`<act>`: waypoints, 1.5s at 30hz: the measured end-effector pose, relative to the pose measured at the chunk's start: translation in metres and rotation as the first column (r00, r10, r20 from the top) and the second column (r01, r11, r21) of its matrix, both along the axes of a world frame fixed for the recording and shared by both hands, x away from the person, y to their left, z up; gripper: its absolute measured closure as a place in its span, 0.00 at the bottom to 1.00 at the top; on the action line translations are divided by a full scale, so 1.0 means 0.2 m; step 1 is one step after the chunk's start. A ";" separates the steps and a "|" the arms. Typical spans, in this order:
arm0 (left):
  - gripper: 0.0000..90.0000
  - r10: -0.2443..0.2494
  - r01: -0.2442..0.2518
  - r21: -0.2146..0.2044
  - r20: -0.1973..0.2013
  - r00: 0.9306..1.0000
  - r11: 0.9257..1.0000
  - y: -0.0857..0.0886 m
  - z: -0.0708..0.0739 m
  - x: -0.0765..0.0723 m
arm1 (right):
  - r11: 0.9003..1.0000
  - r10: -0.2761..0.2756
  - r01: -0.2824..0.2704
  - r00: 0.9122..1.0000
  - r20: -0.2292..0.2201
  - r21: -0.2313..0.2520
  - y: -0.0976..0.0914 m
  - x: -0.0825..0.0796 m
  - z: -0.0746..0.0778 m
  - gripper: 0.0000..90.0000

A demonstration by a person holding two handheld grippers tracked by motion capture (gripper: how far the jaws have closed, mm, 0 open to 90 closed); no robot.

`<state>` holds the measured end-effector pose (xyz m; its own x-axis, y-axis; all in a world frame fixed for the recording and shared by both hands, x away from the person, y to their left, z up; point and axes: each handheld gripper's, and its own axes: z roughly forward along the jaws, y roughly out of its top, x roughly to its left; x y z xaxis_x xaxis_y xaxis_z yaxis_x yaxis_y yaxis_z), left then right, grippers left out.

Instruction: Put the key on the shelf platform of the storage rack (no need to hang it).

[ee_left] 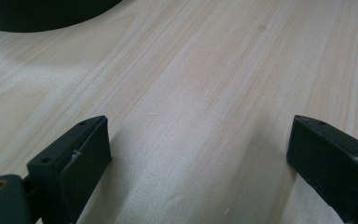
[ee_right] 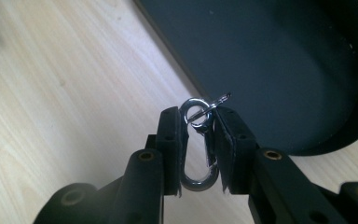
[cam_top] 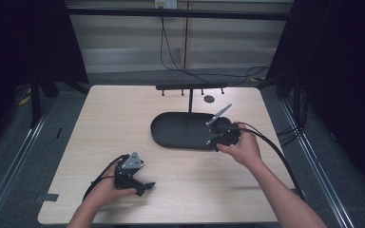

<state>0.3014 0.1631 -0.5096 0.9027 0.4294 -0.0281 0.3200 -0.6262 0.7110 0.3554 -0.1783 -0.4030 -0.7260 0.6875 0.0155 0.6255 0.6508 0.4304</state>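
**Carabiner clip held at the edge of the black tray**

Metal is seen between the jaws of the right gripper (ee_right: 199, 140): a small silver carabiner clip (ee_right: 199, 149) with a key ring (ee_right: 196, 112) threaded through its upper end. The clip is clamped on both sides by the two black jaws, which are drawn in against it. It is held just over the rim of a black oval tray (ee_right: 279, 60), where dark surface meets the light wooden table (ee_right: 51, 93). In the high view, the right gripper (cam_top: 217, 137) is held by the right hand (cam_top: 242, 147) at the tray's (cam_top: 180, 130) near right end. A thin black stand (cam_top: 190, 90) with small pegs is seen behind the tray. The left gripper (cam_top: 142, 186) is held low over the table's (cam_top: 123, 109) front left part, well apart from the tray. Its jaws are spread wide, with bare wood (ee_left: 191, 116) between them and nothing grasped.
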 end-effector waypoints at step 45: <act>0.05 -0.003 0.003 -0.005 -0.003 1.000 1.000 0.00 0.00 0.00 | 0.994 -0.093 0.095 0.995 0.034 -0.048 0.07 0.29 -0.14 0.80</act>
<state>0.3007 0.1623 -0.5103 0.9038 0.4267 -0.0334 0.3207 -0.6234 0.7131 0.4126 -0.1643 -0.4313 -0.6579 0.7519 -0.0423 0.6711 0.6108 0.4202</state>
